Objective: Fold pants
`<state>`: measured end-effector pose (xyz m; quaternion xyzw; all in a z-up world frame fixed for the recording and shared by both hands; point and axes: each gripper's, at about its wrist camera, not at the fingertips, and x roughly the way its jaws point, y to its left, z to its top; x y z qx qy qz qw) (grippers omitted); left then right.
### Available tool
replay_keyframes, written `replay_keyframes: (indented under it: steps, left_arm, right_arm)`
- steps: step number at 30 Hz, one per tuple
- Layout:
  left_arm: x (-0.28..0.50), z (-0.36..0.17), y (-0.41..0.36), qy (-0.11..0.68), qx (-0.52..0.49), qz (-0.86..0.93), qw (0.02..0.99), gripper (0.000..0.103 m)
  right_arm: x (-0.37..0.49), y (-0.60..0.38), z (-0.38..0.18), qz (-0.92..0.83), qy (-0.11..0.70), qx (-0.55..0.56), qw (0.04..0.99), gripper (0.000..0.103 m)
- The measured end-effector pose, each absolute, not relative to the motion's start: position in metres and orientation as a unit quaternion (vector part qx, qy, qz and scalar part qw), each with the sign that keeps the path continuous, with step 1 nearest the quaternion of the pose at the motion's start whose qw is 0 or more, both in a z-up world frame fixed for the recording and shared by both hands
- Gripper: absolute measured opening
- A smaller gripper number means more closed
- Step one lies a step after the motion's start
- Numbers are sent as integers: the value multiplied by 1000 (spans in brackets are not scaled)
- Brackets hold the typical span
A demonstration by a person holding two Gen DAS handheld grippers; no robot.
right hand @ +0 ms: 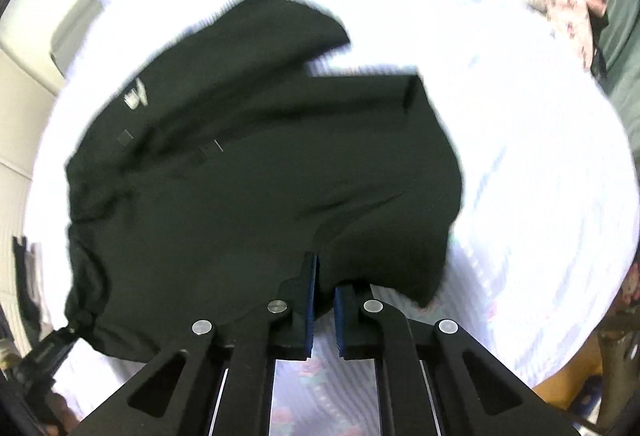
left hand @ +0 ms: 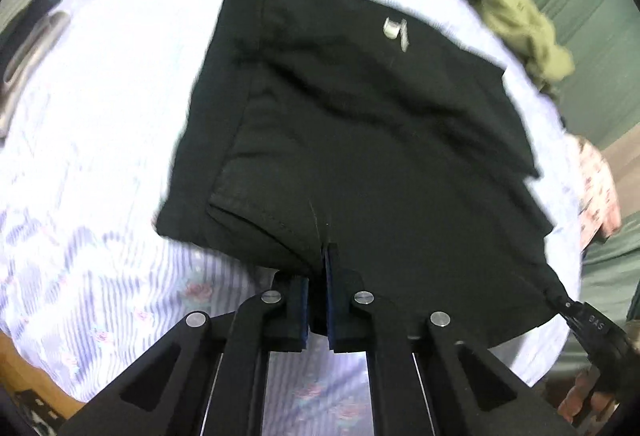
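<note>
Pants (left hand: pixel 360 140) on striped bedsheet (left hand: pixel 100 196), near edge clamped by left gripper (left hand: pixel 322 248) and right gripper (right hand: pixel 316 260).

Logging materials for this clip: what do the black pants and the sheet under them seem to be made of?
Black pants: matte woven fabric, probably cotton or a blend; soft wrinkles, stitched hems, no sheen. Sheet: thin, light printed cloth, likely cotton; pale stripes and small flowers, overexposed in places.

matt black cloth pants (left hand: pixel 360 140) — soft, creased — on a smooth striped floral cotton-like sheet (left hand: pixel 120 236).
</note>
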<state>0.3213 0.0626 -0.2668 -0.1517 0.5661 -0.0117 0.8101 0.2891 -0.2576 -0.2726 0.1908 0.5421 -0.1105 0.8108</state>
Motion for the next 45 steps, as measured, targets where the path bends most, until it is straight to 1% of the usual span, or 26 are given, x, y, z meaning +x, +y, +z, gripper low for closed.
replay_keyframes:
  steps: [5, 12, 16, 22, 25, 28, 32, 35, 37, 38, 39, 41, 45]
  left_arm:
    - [312, -207, 68, 519, -126, -10, 845, 7]
    - [302, -164, 75, 502, -110, -14, 858, 7]
    - [318, -144, 78, 489, -115, -9, 864, 7]
    - [380, -125, 76, 462, -89, -7, 882, 7]
    - [424, -134, 74, 463, -83, -2, 882, 7]
    - [472, -154, 70, 477, -64, 7, 876, 7]
    - [523, -187, 67, 500, -51, 17, 864, 7]
    - [545, -209, 65, 516, -52, 31, 854, 7]
    - [553, -220, 61, 527, -45, 35, 848, 7]
    - [555, -225, 58, 529, -44, 36, 847, 7]
    - [556, -228, 55, 532, -39, 36, 845, 7]
    - [555, -232, 48, 535, -27, 36, 843, 7]
    - [551, -240, 32, 545, 7, 39, 838, 8]
  right_arm:
    - [284, -259, -189, -93, 483, 179, 852, 7]
    - [284, -267, -115, -71, 453, 170, 872, 6]
    - [307, -263, -97, -71, 429, 160, 886, 6]
    - [371, -265, -88, -65, 405, 151, 899, 6]
    - [419, -267, -86, -79, 388, 136, 908, 6]
    - [475, -269, -92, -94, 380, 102, 915, 6]
    - [541, -265, -129, -74, 420, 71, 902, 6]
    - [555, -268, -151, -73, 439, 72, 893, 6]
    - [556, -272, -172, -77, 460, 71, 882, 9]
    - [554, -273, -178, -74, 466, 73, 879, 18]
    - [552, -275, -191, -67, 478, 78, 872, 32]
    - [542, -280, -210, -60, 489, 90, 866, 44]
    - [525, -297, -248, -70, 516, 115, 846, 44]
